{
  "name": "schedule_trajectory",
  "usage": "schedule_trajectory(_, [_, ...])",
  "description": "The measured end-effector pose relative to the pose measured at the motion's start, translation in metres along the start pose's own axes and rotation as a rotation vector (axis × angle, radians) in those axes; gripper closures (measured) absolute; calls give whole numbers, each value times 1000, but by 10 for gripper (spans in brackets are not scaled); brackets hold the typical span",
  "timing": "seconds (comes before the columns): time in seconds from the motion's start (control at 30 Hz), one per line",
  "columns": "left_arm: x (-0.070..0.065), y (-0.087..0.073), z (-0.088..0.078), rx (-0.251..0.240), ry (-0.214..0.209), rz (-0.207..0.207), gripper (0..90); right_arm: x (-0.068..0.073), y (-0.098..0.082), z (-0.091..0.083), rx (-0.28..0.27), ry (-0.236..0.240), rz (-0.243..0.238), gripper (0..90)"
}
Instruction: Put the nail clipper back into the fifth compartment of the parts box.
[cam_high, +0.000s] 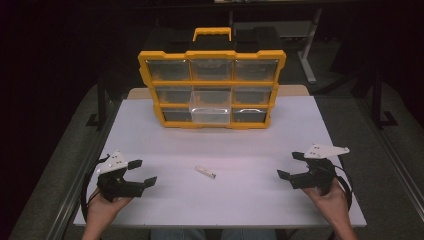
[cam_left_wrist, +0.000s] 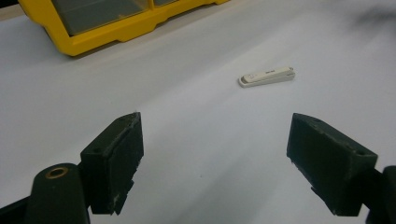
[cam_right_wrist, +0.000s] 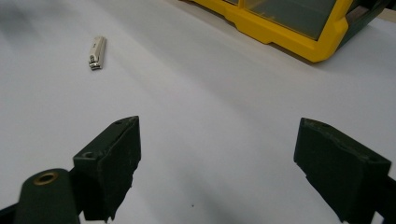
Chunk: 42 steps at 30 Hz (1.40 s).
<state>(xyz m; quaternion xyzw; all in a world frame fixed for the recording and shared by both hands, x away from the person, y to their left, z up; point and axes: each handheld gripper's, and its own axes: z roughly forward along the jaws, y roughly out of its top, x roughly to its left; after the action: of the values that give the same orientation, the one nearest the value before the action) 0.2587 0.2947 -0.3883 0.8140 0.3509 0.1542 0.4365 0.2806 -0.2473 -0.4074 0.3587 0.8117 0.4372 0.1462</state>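
At centre of the high view, a small white nail clipper (cam_high: 205, 172) lies alone on the white table (cam_high: 165, 145). Left gripper (cam_high: 139, 172) and right gripper (cam_high: 291, 165) flank it, jaws wide, empty. Above stands a yellow drawer organizer (cam_high: 212, 90), nothing between.

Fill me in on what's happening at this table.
A person sits at a white table with a two-jaw gripper in each hand. The left gripper and the right gripper rest near the front corners, jaws open and empty. Between them lies a small white nail clipper, untouched. At the far side stands a yellow organizer case with clear drawers; its bottom middle drawer sticks out. Nothing is being gripped yet.
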Motion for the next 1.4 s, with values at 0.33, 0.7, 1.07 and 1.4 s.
schedule_trajectory(0.33, [0, 0, -1, -3, -3, 5, 189, -1, 0, 2, 6, 7, 0, 139])
schedule_trajectory(0.7, [1, -1, -2, -12, -7, 12, 189, 2, 3, 5, 2, 10, -9, 139])
schedule_trajectory(1.07, [0, -1, -2, -15, -7, 8, 189, 7, 8, 5, 13, 16, -34, 139])
schedule_trajectory(1.4, [1, 0, -4, -26, -8, 17, 188, 11, 22, 1, 32, 27, -49, 143])
